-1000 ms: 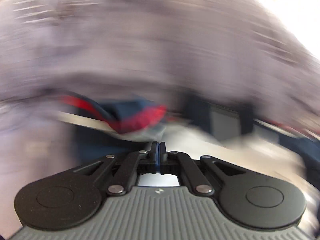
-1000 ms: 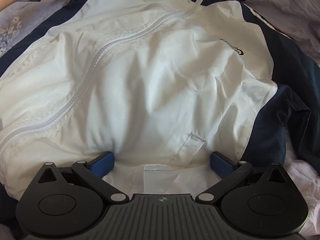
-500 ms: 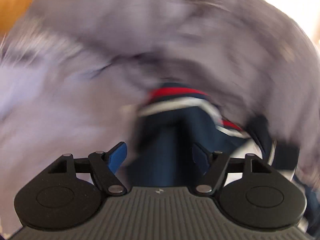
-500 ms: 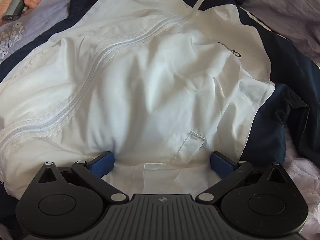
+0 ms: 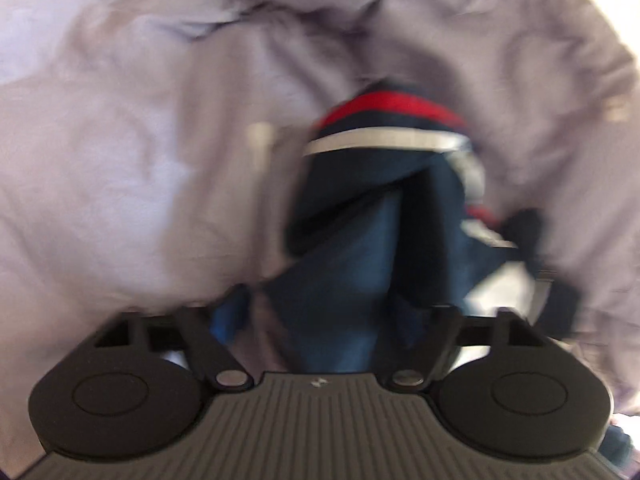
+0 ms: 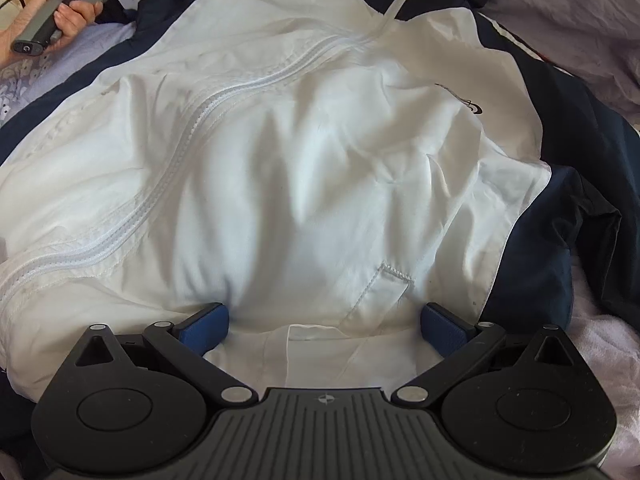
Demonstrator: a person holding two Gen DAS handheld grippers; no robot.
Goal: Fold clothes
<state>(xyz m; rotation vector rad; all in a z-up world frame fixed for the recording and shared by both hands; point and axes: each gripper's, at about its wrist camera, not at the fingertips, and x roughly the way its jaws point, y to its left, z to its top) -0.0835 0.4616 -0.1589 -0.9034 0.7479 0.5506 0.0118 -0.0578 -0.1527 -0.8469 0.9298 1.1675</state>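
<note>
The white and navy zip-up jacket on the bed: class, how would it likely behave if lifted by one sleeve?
Probably floppy: the jacket lies in soft wrinkles, so it should drape and sag. Likely light, since the fabric looks thin. Possibly a bit slippery, judging by its smooth sheen; the navy sleeve between the closing left gripper could slide.

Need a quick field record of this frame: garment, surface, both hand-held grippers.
garment: white and navy jacket, spread front up, white zipper closed
sleeve: navy sleeve with red and white cuff bands, lying on the bedding
surface: pale lilac bedding, wrinkled
left hand-held gripper: jaws closing, navy sleeve between them, view blurred
right hand-held gripper: open, fingers astride the jacket's white hem
person: hand holding the left tool's handle
</note>
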